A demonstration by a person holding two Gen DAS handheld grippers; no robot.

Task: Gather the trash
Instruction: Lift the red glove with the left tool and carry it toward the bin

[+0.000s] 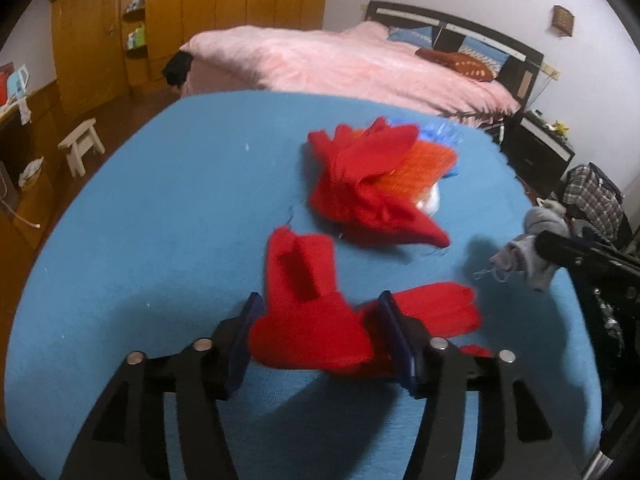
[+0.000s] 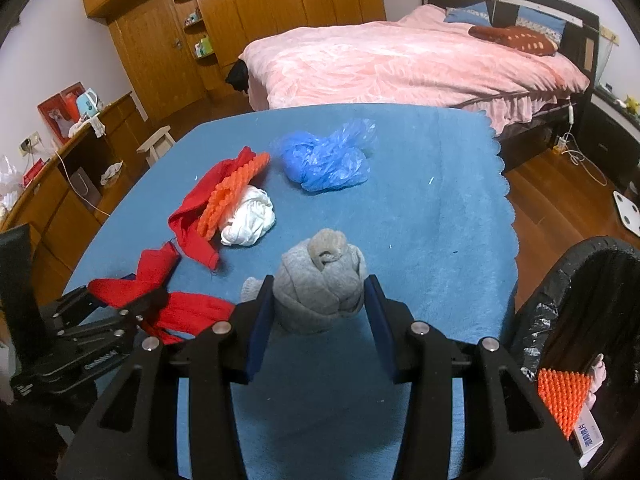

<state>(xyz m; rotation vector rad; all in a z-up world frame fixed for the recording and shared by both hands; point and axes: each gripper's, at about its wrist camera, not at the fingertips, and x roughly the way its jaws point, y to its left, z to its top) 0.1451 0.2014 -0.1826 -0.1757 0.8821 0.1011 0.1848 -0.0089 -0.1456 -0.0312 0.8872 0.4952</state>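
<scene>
On the blue worktop (image 2: 420, 184), red cloth (image 1: 316, 332) lies near the front edge between the left gripper's (image 1: 320, 344) spread jaws, untouched. The right gripper (image 2: 318, 316) pinches the grey sock ball (image 2: 320, 284). Both look soft and light; grip their bunched middles.

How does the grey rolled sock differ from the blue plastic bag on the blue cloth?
The grey sock is thick knitted fabric rolled into a tight ball; the blue plastic bag is thin, shiny and loosely crumpled. The sock sits between the fingers of the right gripper; the bag lies farther away, with no gripper near it. Both are bunched-up soft things resting on the blue cloth.
</scene>
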